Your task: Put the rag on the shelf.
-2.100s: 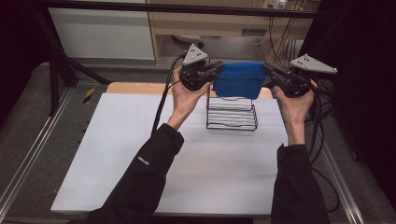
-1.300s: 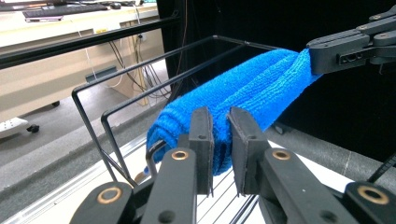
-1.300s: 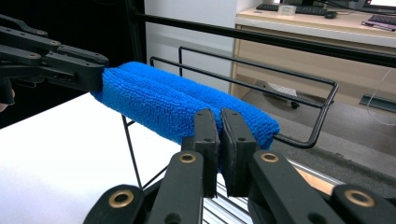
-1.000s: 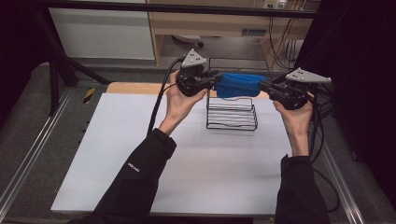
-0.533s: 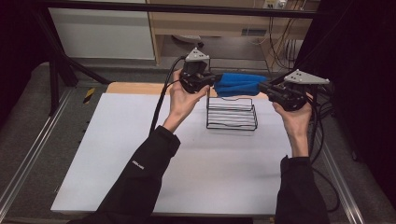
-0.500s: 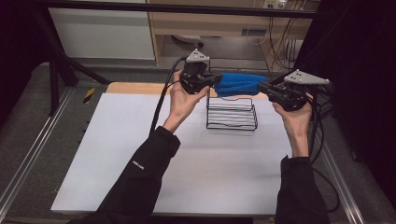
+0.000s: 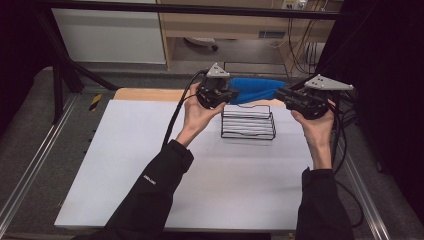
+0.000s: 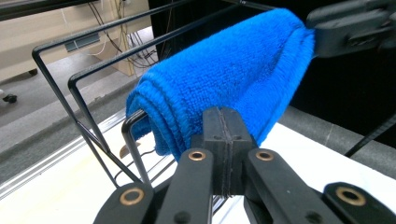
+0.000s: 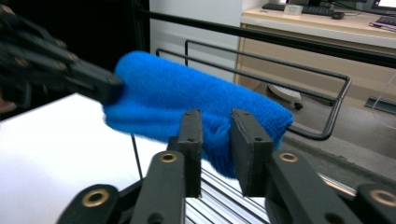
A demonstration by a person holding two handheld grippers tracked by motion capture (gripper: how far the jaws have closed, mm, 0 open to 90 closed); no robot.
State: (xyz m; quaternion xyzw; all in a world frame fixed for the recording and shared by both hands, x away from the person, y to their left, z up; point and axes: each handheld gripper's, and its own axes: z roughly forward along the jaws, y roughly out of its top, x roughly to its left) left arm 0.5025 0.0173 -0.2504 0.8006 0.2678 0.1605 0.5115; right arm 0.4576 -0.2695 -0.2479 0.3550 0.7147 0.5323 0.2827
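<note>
A blue towel (image 7: 257, 90), folded thick, lies over the top bars of a black wire rack (image 7: 248, 127) at the back of the white table. My left gripper (image 7: 231, 95) is at its left end, jaws pressed together. In the left gripper view the left gripper (image 8: 223, 112) has its tips against the towel (image 8: 233, 70), with no cloth showing in the seam. My right gripper (image 7: 280, 95) is at the towel's right end. Its jaws have just been opening: in the right gripper view the right gripper (image 9: 215, 116) stands parted, the towel (image 9: 187, 93) behind the gap, the pads not pressing on it.
The white tabletop (image 7: 150, 165) stretches in front of the rack. Metal rails (image 7: 30, 170) run along both sides of the table. Behind it stand a wooden bench (image 7: 225, 25) and hanging cables (image 7: 300, 45). Black cables trail from both grippers.
The towel, hanging wide between the grippers two seconds ago, now sits bunched and lower on the rack's top. The left hand has sunk a little. The right jaws have parted.
</note>
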